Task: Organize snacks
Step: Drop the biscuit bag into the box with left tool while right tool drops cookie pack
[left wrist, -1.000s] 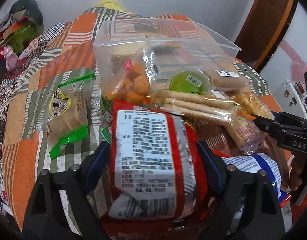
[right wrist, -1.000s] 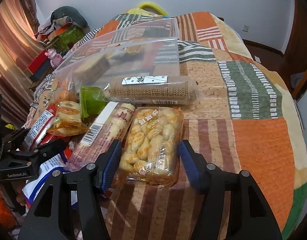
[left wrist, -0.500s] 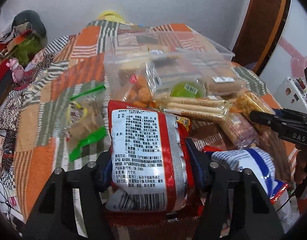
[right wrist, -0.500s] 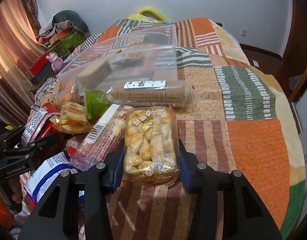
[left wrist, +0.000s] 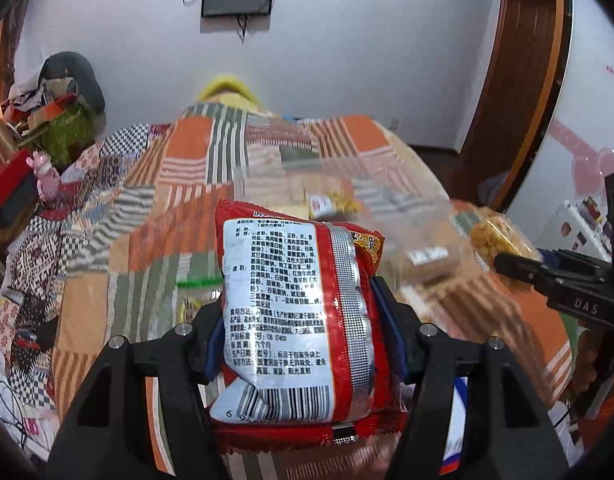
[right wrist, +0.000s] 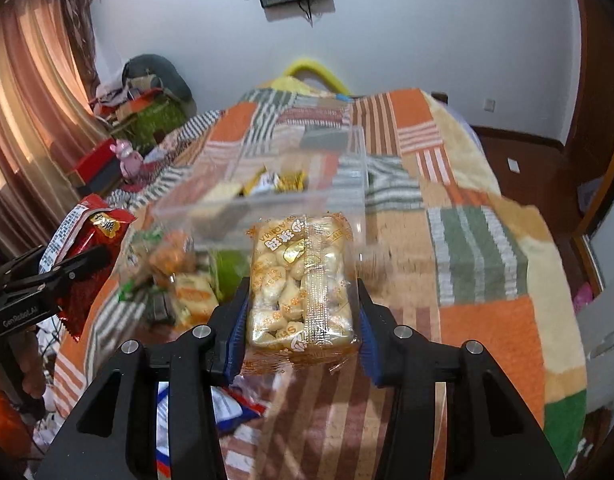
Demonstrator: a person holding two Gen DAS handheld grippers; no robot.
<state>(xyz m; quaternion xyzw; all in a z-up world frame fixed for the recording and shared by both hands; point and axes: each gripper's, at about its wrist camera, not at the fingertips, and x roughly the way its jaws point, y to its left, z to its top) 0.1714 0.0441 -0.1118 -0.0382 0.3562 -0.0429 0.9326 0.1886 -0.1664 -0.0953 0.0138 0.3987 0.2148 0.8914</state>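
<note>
Both packs have just come up off the bed: the left gripper (left wrist: 301, 316) fingers clamp the red snack bag (left wrist: 295, 320), the right gripper (right wrist: 301, 312) fingers clamp the biscuit tray (right wrist: 301, 284), both now raised before the clear bin (right wrist: 303, 184), likely next.

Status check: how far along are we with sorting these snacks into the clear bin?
Done: a few wrapped snacks already lie in the clear bin. In hand: left tongs grip the red packet, right tongs grip the yellow biscuit tray, both lifted. Left: the loose pile on the patchwork blanket.
</note>
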